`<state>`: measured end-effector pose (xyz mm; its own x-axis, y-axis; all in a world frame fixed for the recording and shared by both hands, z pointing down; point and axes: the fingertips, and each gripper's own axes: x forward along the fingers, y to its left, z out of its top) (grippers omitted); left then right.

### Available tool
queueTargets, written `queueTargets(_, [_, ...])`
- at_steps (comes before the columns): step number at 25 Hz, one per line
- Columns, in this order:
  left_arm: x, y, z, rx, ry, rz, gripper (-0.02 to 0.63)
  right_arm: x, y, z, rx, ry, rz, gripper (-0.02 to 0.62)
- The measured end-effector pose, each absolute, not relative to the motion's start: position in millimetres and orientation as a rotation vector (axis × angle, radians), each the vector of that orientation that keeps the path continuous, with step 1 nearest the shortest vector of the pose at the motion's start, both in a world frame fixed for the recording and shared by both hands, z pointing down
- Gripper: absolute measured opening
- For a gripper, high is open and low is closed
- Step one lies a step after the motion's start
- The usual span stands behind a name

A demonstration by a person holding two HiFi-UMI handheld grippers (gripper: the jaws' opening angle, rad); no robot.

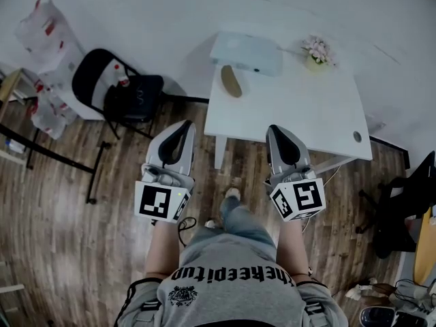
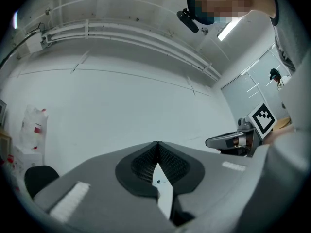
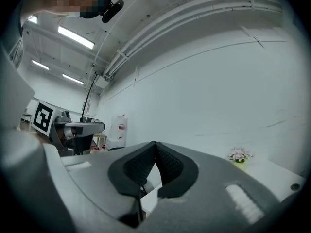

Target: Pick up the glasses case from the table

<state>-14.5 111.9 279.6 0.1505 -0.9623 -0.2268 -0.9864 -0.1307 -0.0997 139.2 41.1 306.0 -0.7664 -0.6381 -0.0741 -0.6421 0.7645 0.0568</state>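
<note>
Your left tongs [image 1: 182,129] and right tongs [image 1: 276,133] are both pinched together, empty, mid frame. The brown glasses case [image 1: 231,81] lies upper centre on the white counter [image 1: 300,114], just beside a pale box [image 1: 246,52].

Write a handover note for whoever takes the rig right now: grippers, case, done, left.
Left gripper: shut, empty, held out in front of the person.
Right gripper: shut, empty, level with the left, well short of the case.
Glasses case: apparently the brown oblong item, lying on the white table toward its far left, next to a pale box.
Done: nothing yet; case untouched.
Left: reach in, open a gripper, close it on the case, lift.
</note>
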Motion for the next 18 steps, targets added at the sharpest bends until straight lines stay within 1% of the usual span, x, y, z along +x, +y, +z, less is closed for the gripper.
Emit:
queueTargets(7, [-34,80,285,-2.184,1.935,0.144,0.018,115,2,309,-1.001,2.911,0.105,0.002])
queueTargets(18, [-68,-5,276,-2.15,1.969,0.134,0.018,74,-87,303,-0.936,2.937,0.109,0.002])
